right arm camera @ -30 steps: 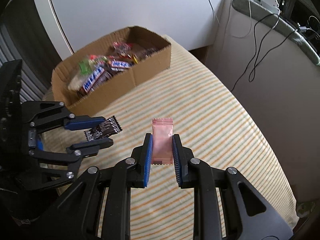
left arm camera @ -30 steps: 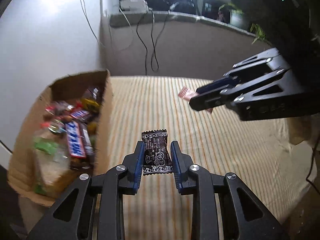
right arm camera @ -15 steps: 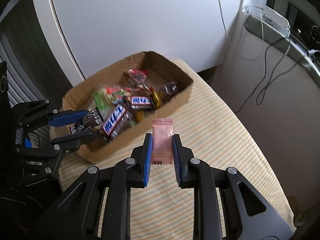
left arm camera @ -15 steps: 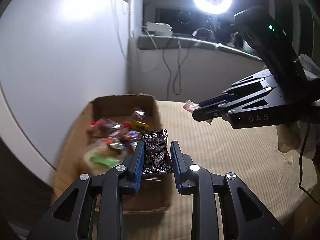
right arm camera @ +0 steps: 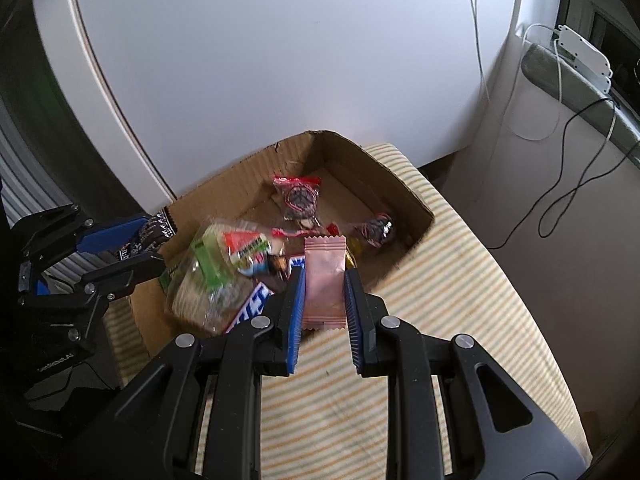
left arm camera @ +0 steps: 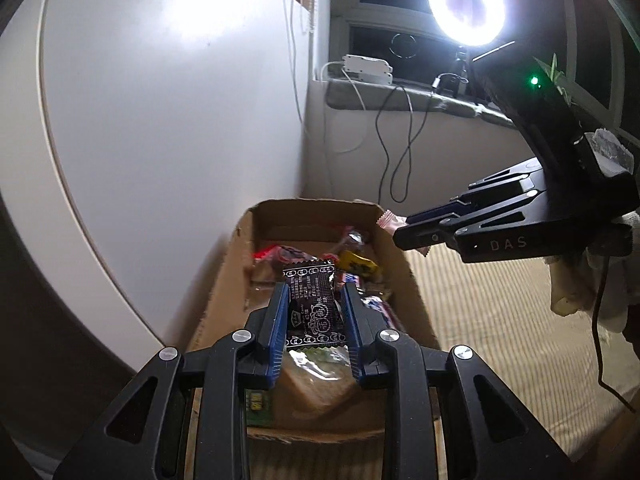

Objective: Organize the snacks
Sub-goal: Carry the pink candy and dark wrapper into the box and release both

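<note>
striped cloth [right arm camera: 460, 280] covers the surface under a cardboard box [right arm camera: 404, 196] of snacks. left gripper [left arm camera: 314, 300] fingers clench a black packet [left arm camera: 314, 308] above the box; right gripper [right arm camera: 325, 284] fingers clench a pink packet [right arm camera: 324, 280] over its near edge.

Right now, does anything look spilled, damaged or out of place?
Nothing stands out. The left gripper holds a black packet and the right gripper a pink packet at the cardboard box of loosely piled snacks.
</note>
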The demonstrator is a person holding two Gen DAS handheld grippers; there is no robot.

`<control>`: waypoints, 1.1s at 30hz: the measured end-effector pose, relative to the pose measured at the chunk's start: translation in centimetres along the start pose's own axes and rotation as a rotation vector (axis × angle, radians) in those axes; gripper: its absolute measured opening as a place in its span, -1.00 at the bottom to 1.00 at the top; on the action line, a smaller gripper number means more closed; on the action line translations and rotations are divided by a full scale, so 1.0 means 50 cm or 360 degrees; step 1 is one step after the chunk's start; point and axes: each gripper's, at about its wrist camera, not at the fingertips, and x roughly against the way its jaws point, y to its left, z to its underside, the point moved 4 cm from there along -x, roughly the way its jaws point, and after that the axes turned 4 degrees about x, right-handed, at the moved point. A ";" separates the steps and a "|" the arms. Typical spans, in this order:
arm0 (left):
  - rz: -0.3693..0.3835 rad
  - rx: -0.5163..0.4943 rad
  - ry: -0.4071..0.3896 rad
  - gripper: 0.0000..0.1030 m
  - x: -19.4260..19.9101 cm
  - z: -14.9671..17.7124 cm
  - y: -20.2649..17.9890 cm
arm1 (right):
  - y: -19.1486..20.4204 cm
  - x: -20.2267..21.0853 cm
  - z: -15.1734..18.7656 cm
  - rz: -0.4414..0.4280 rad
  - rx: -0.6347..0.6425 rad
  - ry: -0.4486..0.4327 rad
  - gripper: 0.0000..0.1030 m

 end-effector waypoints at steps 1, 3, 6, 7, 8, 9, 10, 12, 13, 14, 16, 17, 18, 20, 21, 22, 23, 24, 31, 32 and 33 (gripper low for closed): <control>-0.0007 0.0004 -0.0002 -0.52 -0.002 -0.002 0.004 | 0.002 -0.004 -0.004 0.0000 0.0003 0.0002 -0.60; -0.0014 0.0010 -0.0003 -0.52 -0.005 -0.005 0.010 | 0.005 -0.013 -0.013 -0.0005 0.0006 0.0003 -0.60; -0.0025 0.0012 0.0000 -0.52 -0.015 -0.009 0.016 | 0.007 -0.030 -0.022 -0.0002 0.0020 0.0014 -0.60; -0.0027 0.0011 0.0001 -0.52 -0.016 -0.009 0.018 | 0.007 -0.037 -0.025 0.0008 0.0027 0.0020 -0.60; -0.0029 0.0010 0.0001 -0.52 -0.018 -0.009 0.019 | 0.006 -0.044 -0.027 0.0011 0.0029 0.0025 -0.60; -0.0032 0.0011 0.0004 -0.52 -0.021 -0.009 0.019 | 0.004 -0.050 -0.029 0.0010 0.0028 0.0029 -0.60; -0.0032 0.0011 0.0007 -0.52 -0.024 -0.010 0.021 | 0.002 -0.056 -0.031 0.0008 0.0026 0.0034 -0.61; -0.0038 0.0012 0.0014 -0.52 -0.028 -0.010 0.024 | -0.001 -0.064 -0.031 0.0009 0.0026 0.0040 -0.60; -0.0040 0.0013 0.0017 -0.52 -0.029 -0.009 0.025 | -0.003 -0.068 -0.032 0.0010 0.0027 0.0044 -0.60; -0.0043 0.0014 0.0021 -0.52 -0.031 -0.008 0.026 | -0.004 -0.070 -0.032 0.0011 0.0027 0.0046 -0.60; -0.0044 0.0019 0.0030 -0.52 -0.033 -0.007 0.030 | -0.008 -0.075 -0.034 0.0014 0.0025 0.0051 -0.60; -0.0039 0.0027 0.0033 -0.52 -0.033 -0.006 0.032 | -0.010 -0.079 -0.035 0.0015 0.0023 0.0054 -0.60; -0.0039 0.0031 0.0034 -0.52 -0.033 -0.006 0.030 | -0.010 -0.080 -0.035 0.0006 0.0027 0.0051 -0.60; -0.0044 0.0032 0.0035 -0.52 -0.036 -0.008 0.032 | -0.012 -0.086 -0.037 -0.0001 0.0025 0.0058 -0.60; -0.0047 0.0035 0.0036 -0.52 -0.037 -0.010 0.033 | -0.013 -0.089 -0.038 -0.0003 0.0027 0.0062 -0.60; -0.0051 0.0035 0.0038 -0.52 -0.038 -0.010 0.034 | -0.013 -0.092 -0.037 -0.0002 0.0027 0.0065 -0.60; -0.0055 0.0035 0.0041 -0.52 -0.040 -0.010 0.034 | -0.013 -0.096 -0.037 -0.0004 0.0028 0.0070 -0.60; -0.0056 0.0037 0.0043 -0.52 -0.042 -0.010 0.035 | -0.012 -0.097 -0.036 -0.0006 0.0028 0.0071 -0.60; -0.0068 0.0032 0.0047 -0.51 -0.046 -0.010 0.034 | -0.012 -0.108 -0.034 -0.0009 0.0024 0.0076 -0.60; -0.0070 0.0031 0.0047 -0.51 -0.046 -0.010 0.034 | -0.012 -0.109 -0.034 -0.0011 0.0023 0.0077 -0.60; -0.0071 0.0031 0.0045 -0.51 -0.045 -0.010 0.035 | -0.012 -0.109 -0.035 -0.0009 0.0024 0.0079 -0.60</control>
